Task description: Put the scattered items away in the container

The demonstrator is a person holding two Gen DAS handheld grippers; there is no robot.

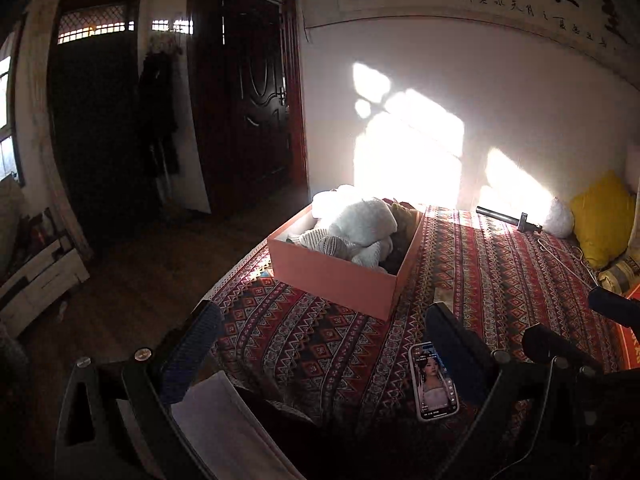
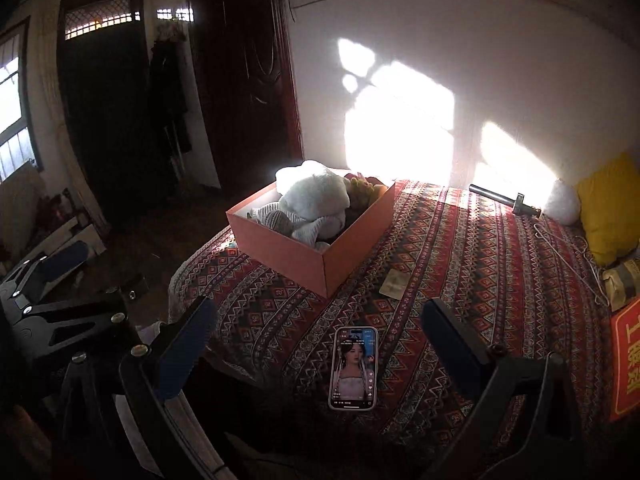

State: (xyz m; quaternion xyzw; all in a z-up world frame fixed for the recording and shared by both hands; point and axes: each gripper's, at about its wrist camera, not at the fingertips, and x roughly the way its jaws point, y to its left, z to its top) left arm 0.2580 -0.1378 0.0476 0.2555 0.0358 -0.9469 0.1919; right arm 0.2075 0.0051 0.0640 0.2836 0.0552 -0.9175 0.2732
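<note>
A pink cardboard box (image 1: 340,280) (image 2: 296,256) stands on the patterned bedspread (image 1: 500,272) near the bed's far left corner. It holds a white plush toy (image 1: 360,220) (image 2: 316,196), a striped knit item (image 1: 332,244) and a brown plush (image 2: 362,192). My left gripper (image 1: 320,328) is open and empty, held back from the box over the bed's near edge. My right gripper (image 2: 320,328) is also open and empty, above a lit phone (image 2: 354,368) (image 1: 434,380). The left gripper's fingers (image 2: 64,260) show at the left of the right wrist view.
A dark metal rod (image 1: 508,218) (image 2: 504,200) lies by the sunlit wall. A yellow cushion (image 1: 600,216) (image 2: 612,204), a white cable (image 2: 568,248) and a red packet (image 2: 626,360) sit at the right. A small card (image 2: 394,282) lies near the box. Dark doors and floor lie left.
</note>
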